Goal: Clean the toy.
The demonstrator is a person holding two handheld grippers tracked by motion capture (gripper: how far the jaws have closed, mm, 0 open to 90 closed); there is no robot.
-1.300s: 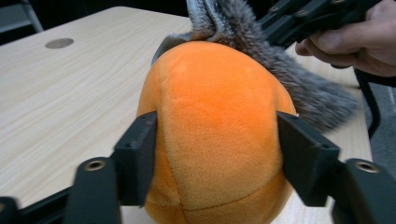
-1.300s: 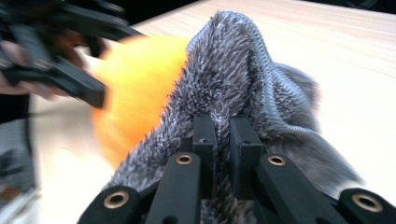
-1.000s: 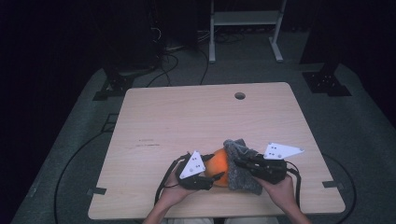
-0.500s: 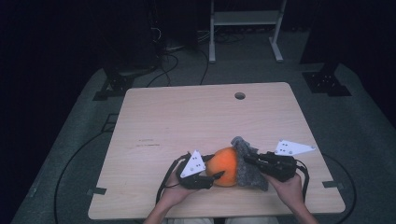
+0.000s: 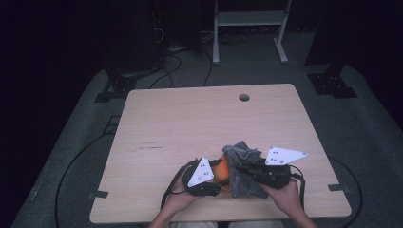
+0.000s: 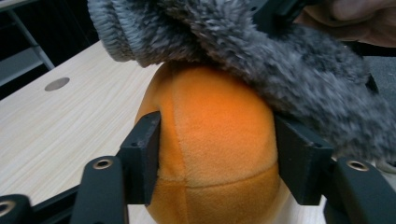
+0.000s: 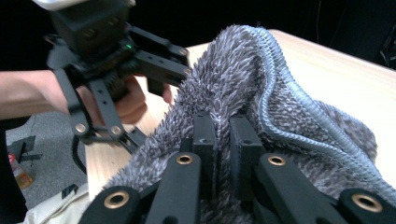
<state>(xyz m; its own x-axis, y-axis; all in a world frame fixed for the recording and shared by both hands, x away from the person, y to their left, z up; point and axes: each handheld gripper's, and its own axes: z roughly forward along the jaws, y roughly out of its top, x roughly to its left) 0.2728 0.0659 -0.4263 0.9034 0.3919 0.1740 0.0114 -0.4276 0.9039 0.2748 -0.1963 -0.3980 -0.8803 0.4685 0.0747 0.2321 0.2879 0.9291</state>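
The step in hand looks like pulling the grey fuzzy cloth (image 5: pixel 243 168) over, or off, the orange plush toy (image 6: pixel 212 140); which of the two is hard to judge here. The left hand-held gripper (image 6: pixel 217 154) has just been closing and now squeezes the toy by its sides. The right hand-held gripper (image 7: pixel 222 140) is pinched narrow on a fold of the cloth. The toy sits near the worktop's (image 5: pixel 190 118) near edge, its long axis roughly upright, rounded end up under the cloth. Next, the right should draw the cloth while the left keeps the toy steady.
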